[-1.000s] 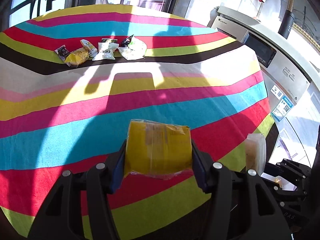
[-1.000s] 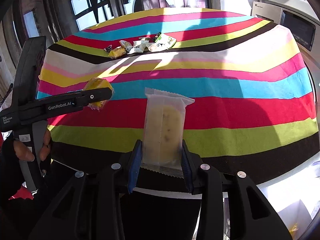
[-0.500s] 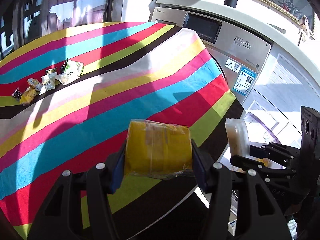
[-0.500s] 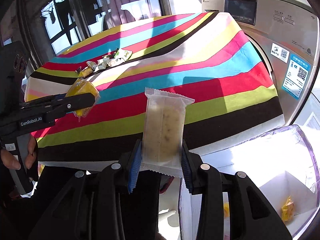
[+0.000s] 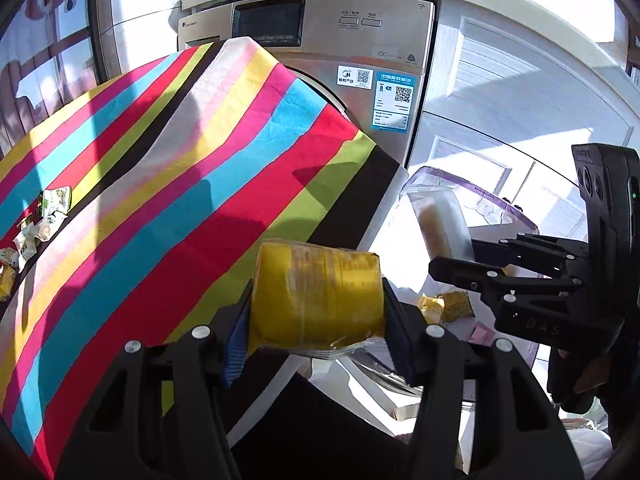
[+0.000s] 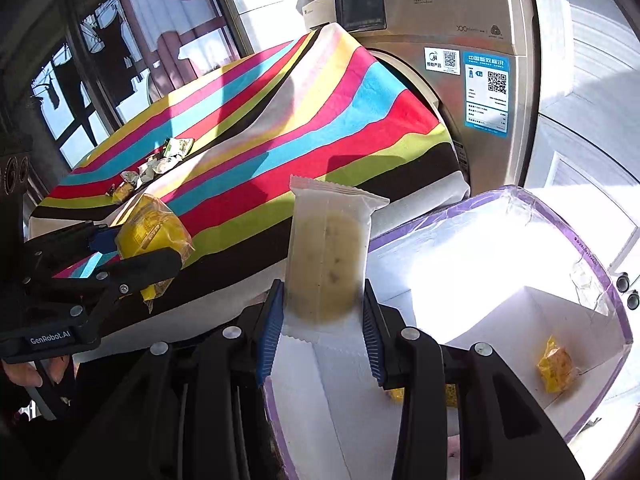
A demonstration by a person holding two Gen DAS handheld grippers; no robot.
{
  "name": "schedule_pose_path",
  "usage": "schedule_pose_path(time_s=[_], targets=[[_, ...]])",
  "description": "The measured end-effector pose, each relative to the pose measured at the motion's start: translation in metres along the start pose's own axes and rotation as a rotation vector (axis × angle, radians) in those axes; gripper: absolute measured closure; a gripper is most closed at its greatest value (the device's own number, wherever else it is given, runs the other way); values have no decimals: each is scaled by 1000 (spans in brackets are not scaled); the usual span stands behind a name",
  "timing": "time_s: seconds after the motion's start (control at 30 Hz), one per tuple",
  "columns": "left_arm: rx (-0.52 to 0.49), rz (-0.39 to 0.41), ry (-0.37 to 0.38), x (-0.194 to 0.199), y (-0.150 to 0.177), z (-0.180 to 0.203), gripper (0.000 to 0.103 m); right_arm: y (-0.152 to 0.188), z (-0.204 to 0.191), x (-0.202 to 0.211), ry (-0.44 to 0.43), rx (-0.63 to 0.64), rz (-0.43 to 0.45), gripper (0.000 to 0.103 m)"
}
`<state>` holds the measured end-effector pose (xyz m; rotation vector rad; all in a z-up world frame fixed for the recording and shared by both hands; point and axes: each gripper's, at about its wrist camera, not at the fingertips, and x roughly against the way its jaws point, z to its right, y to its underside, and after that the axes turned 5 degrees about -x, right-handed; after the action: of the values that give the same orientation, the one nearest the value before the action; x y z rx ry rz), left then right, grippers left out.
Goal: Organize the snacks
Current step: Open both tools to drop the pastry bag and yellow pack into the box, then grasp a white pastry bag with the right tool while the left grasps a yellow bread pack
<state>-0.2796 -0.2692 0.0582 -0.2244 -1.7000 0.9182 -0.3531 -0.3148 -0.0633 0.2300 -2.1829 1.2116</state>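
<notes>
The fingers of the left gripper (image 5: 316, 320) are clamped on a yellow snack pack (image 5: 318, 300), held level beyond the striped surface (image 5: 168, 184). The fingers of the right gripper (image 6: 322, 320) are clamped on a pale translucent snack bar (image 6: 326, 256), held upright over a white box (image 6: 500, 280) containing a yellow packet (image 6: 556, 368).
</notes>
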Motion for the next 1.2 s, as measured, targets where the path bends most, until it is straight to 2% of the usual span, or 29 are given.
schedule_pose_path(time_s=[0.3, 0.43, 0.5, 0.53, 0.57, 0.6, 0.63, 0.67, 0.77, 0.87, 1.03, 1.2], targets=[[-197, -39, 96, -28, -13, 78, 45, 5, 63, 34, 183, -65, 73, 66], [-216, -56, 135, -41, -20, 98, 45, 5, 88, 47, 215, -108, 94, 66], [-209, -49, 147, -43, -22, 100, 40, 5, 93, 50, 215, -116, 102, 65], [-202, -42, 150, -43, -22, 100, 26, 4, 95, 51, 206, -126, 115, 63], [-196, -32, 159, -42, -21, 98, 18, 4, 97, 51, 201, -145, 128, 59], [-192, -18, 171, -39, -20, 94, 9, 2, 100, 51, 191, -169, 136, 39], [-192, -6, 166, -37, -18, 90, 6, 1, 102, 52, 177, -193, 152, 26], [-198, -2, 145, -34, -16, 85, 6, 0, 103, 55, 162, -213, 178, 26], [-205, 1, 57, -28, -6, 60, 4, -5, 100, 56, 149, -219, 188, 26], [-130, -1, -30, -21, 12, 12, 3, -5, 92, 50, 151, -195, 158, 26], [117, 6, -218, 8, 59, -99, 3, 1, 57, 24, 93, -112, 66, 26], [381, -1, -423, 50, 113, -217, 2, -1, -21, -19, 25, 109, -56, 19]])
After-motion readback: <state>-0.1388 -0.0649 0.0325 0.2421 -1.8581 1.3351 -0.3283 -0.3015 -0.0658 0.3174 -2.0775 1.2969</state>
